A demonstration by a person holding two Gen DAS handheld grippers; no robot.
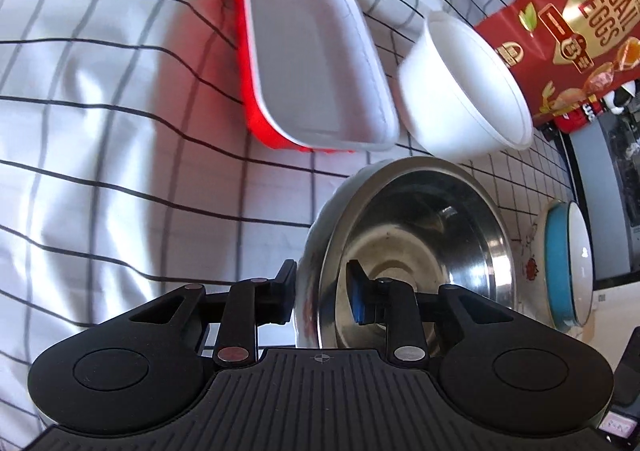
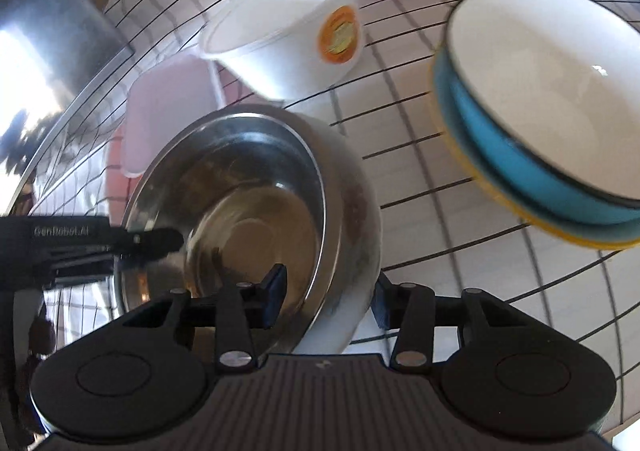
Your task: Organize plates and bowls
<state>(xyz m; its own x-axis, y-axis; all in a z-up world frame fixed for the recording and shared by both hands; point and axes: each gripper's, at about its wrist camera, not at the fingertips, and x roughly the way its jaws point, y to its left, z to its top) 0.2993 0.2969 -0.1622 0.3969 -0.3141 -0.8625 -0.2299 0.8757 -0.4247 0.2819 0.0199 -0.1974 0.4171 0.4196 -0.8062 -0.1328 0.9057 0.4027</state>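
- Left gripper [image 1: 322, 299] is clamped on the near rim of the steel bowl [image 1: 416, 247] — one finger outside the wall, the blue-padded one inside.
- Right gripper [image 2: 328, 301] straddles the same steel bowl [image 2: 256, 211] at its rim: the left finger sits inside, the right finger outside, against the wall. It reads as a grip, though blur makes the contact hard to confirm.
- From the right wrist view, the left gripper's black finger [image 2: 156, 241] shows at the bowl's far rim, so both hold the one bowl from opposite sides.
- The steel bowl looks nested in a white-sided bowl [image 2: 360, 235], over the checked cloth [image 1: 120, 131] on the table.
- Just beyond it, a white paper bowl [image 1: 460, 91] with an orange logo [image 2: 338, 35] on its side.
- Beside that, a white rectangular tray [image 1: 316, 63] stacked in a red one [image 1: 256, 107], lying on the cloth.
- Off to the side, a blue bowl with white inside [image 2: 560, 99], resting on a yellow-rimmed plate [image 2: 532, 219], apart from the steel bowl.
- At the back, a red quail eggs bag [image 1: 580, 23], near the paper bowl.
- Both views are blurred, so fine detail is soft.
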